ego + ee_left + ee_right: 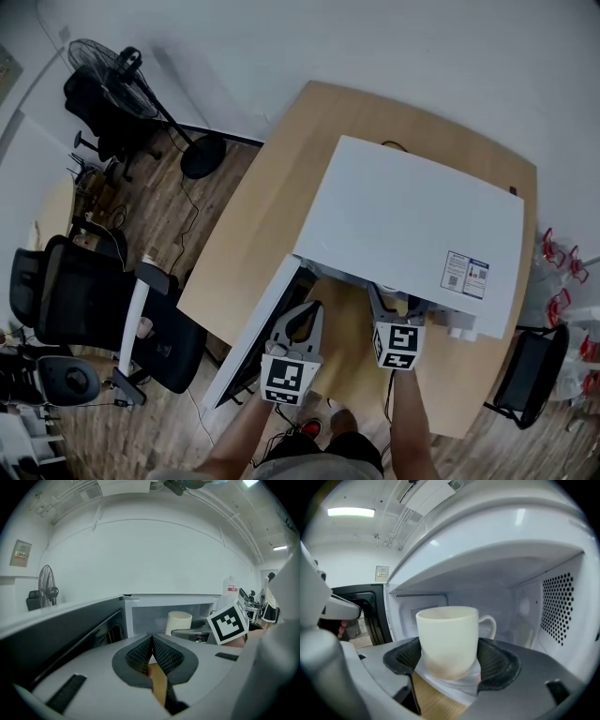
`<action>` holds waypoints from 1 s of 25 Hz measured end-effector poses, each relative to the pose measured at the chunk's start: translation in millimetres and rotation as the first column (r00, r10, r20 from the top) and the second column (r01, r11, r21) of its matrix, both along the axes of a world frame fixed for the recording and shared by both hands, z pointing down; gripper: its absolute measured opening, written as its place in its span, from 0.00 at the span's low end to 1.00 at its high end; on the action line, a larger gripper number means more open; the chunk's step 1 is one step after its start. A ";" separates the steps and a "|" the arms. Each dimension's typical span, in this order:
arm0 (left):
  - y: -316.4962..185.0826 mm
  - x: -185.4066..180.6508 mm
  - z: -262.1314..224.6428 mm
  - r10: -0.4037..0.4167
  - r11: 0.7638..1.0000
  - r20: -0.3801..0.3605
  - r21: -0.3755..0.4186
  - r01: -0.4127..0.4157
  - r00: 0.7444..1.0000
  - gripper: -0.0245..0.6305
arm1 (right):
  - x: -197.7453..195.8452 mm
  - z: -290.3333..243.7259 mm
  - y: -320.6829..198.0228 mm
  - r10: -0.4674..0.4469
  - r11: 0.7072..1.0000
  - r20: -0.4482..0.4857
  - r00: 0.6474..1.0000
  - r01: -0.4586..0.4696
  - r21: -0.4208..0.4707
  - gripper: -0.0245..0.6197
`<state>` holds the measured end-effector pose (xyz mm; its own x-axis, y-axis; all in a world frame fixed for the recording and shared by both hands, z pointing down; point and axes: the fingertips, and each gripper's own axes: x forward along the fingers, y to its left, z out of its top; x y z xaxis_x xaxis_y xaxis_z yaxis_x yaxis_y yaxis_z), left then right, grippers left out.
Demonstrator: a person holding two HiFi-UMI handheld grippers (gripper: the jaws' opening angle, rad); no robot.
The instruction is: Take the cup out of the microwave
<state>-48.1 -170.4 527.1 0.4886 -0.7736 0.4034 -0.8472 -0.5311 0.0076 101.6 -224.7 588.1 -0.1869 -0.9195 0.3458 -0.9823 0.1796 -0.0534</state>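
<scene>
Reaching into the open microwave point(412, 225), the right gripper point(450, 660) has its two dark pads set against opposite sides of the cup point(449, 637). The cup is cream-coloured and upright, positioned at the front of the cavity, with its handle point(490, 623) directed toward the rear right. Whether its base rests on the cavity floor cannot be determined. A perforated panel point(560, 606) forms the cavity's right wall.

The left gripper point(153, 651) is outside the cavity, just beside the microwave door point(61, 630), which is swung open to the left. Its pads meet at the tips with nothing between them. In the left gripper view, the cup appears beyond these pads inside the cavity.

The microwave stands on a wooden table point(281, 206). A fan point(117, 66) and an office chair point(84, 300) stand on the floor to the left.
</scene>
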 end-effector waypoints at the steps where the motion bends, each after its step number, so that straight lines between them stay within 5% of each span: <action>1: 3.0 -0.2 -1.5 0.002 1.000 0.001 0.001 -0.002 1.000 0.07 | -1.5 -1.2 4.8 -0.003 1.000 0.000 1.000 0.003 0.000 0.62; 25: 111.7 -27.6 -54.1 0.060 0.994 -0.028 0.088 -0.058 0.998 0.07 | -16.8 -65.8 153.2 0.053 0.998 -0.017 0.998 -0.053 0.023 0.62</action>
<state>-75.8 -58.6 473.0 0.5455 -0.7746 0.3201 -0.8146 -0.5799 -0.0152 84.8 -71.5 522.3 -0.1320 -0.9355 0.3277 -0.9912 0.1284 -0.0328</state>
